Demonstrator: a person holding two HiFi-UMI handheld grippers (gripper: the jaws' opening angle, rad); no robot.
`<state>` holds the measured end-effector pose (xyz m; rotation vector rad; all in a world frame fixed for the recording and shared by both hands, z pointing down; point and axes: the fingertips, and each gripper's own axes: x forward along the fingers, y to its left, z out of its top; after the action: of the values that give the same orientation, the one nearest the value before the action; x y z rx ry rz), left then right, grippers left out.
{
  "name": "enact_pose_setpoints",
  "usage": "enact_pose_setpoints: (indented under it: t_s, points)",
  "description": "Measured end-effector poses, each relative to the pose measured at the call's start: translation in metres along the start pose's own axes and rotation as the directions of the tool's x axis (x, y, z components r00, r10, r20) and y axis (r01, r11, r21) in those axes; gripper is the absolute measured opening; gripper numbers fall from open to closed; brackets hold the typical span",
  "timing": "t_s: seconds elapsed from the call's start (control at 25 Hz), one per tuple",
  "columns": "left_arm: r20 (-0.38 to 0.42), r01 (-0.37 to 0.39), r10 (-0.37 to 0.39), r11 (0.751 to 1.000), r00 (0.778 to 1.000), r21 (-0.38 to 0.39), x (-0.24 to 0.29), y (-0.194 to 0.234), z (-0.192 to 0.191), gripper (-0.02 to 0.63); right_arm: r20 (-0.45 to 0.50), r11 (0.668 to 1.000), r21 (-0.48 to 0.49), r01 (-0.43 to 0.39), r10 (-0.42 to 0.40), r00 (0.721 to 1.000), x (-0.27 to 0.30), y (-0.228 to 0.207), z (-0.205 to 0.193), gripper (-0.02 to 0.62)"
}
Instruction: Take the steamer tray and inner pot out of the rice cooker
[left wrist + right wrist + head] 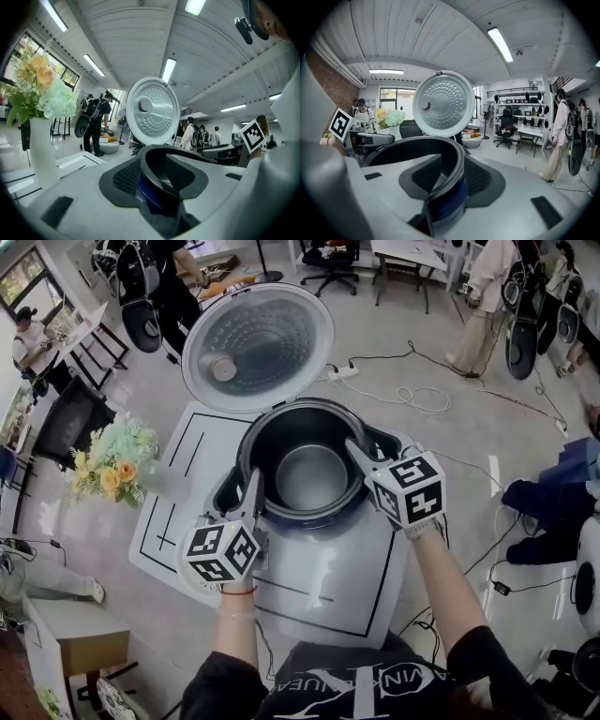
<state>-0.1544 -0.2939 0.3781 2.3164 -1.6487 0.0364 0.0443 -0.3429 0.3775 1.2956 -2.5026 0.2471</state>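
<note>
Inner pot [309, 474] smooth and glossy; lid [258, 348] dimpled metal.

Mouth of inner pot [310, 476] free above, raised lid [258, 346] behind, flowers [112, 457] at left

L gripper [249, 489], R gripper [360, 455]: jaws apart, angled slightly down.

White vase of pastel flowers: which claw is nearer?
Left. Left claw is at the black inner pot's rim nearest the vase; right claw is at the far rim.
</note>
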Motion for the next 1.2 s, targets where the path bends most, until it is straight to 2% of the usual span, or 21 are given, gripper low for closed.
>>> enact_pose_setpoints:
  t_s: [0.16,0.28,0.52,0.72,0.88,1.2]
  points:
    - [-0.021,-0.016,0.016,1.000,1.000,-0.001,0.003,0.004,-0.005,0.150,-0.020,1.000,0.019,-0.023,0.023,1.000,0.011,-0.002,-0.002,0.143]
    - [-0.030,-0.019,0.019,1.000,0.999,-0.005,0.006,0.003,-0.007,0.184,-0.038,1.000,0.023,-0.021,0.021,0.999,0.014,-0.007,-0.003,0.143]
    - [-0.038,-0.017,0.017,1.000,0.999,0.001,0.010,0.001,-0.008,0.184,-0.083,1.000,0.016,-0.027,0.028,0.996,0.022,-0.009,-0.011,0.143]
    - [-0.051,-0.052,0.054,0.998,0.997,0.031,0.011,-0.002,-0.008,0.184,-0.107,0.996,0.076,-0.041,0.049,0.993,0.024,-0.012,-0.014,0.130]
    - [-0.023,-0.076,0.075,0.996,0.997,-0.036,0.008,0.001,-0.005,0.151,-0.071,0.994,0.105,-0.037,0.044,0.996,0.022,-0.014,-0.011,0.114]
    - [0.014,-0.090,0.092,0.992,0.996,-0.084,0.006,0.003,-0.003,0.149,-0.004,0.994,0.108,-0.007,0.008,1.000,0.020,-0.012,-0.007,0.106]
